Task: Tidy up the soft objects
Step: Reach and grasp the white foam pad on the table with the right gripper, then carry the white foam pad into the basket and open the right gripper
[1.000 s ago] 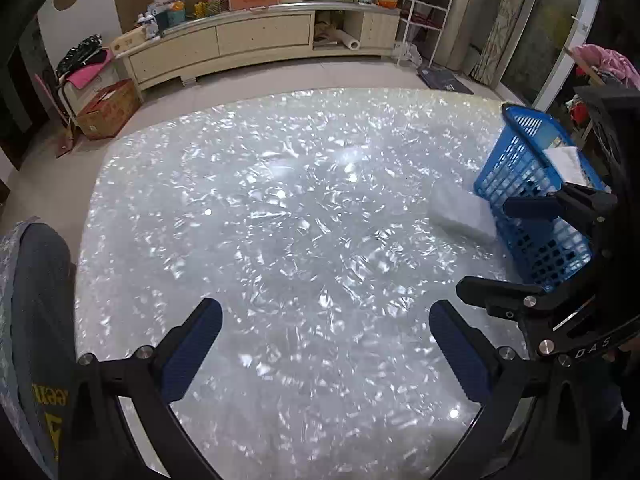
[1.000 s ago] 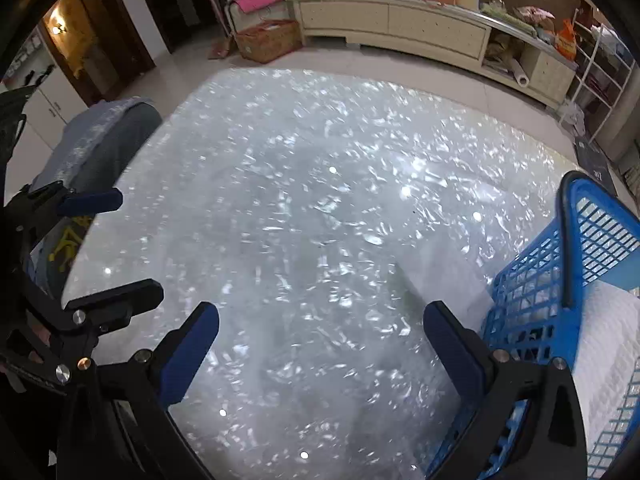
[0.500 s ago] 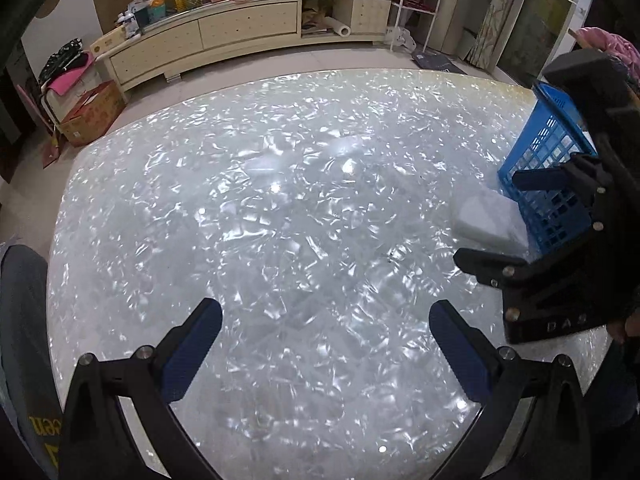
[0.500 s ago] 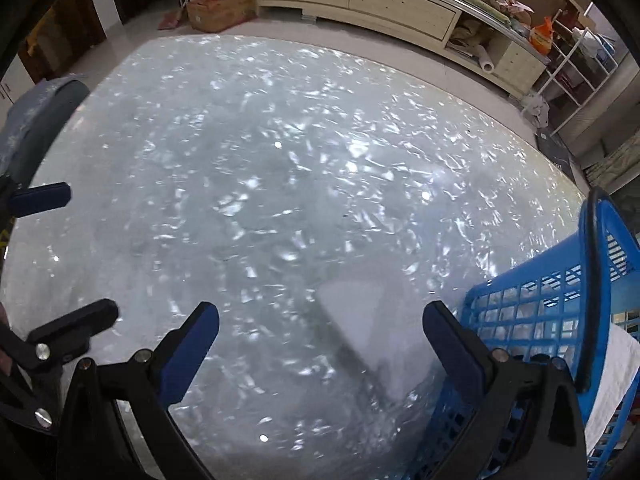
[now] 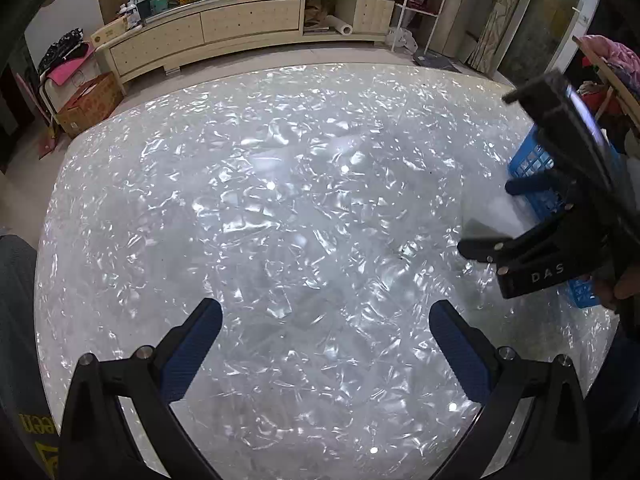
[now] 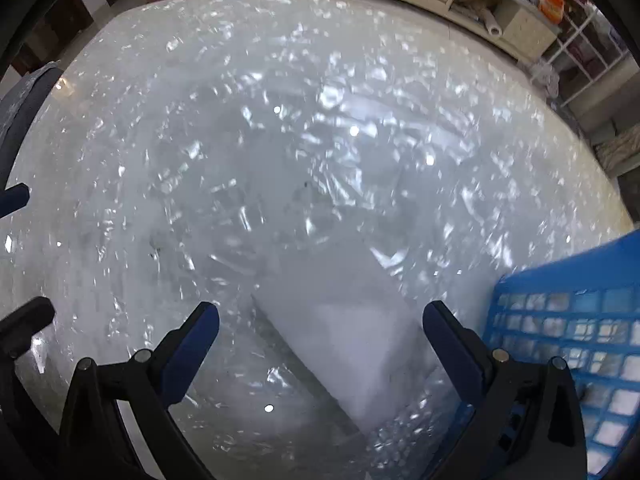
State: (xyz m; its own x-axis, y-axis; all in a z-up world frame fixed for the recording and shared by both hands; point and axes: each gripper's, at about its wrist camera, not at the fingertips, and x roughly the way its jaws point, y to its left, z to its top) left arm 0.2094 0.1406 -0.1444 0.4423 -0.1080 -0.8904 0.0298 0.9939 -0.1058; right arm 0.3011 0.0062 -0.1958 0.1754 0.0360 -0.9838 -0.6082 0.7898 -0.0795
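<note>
Right tool (image 6: 321,334): I have dropped onto the white foam block (image 6: 348,344), released jaws straddling it; blue basket (image 6: 568,320) at three o'clock. Left tool (image 5: 326,338): released, idle.

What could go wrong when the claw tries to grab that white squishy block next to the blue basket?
The right gripper is open over the white block, which lies slantwise between the jaws, so they may pinch a corner and it could twist free.

The basket sits right beside the block, so the right-hand finger could bump it.

The table looks glossy, so the block might slide away.
</note>
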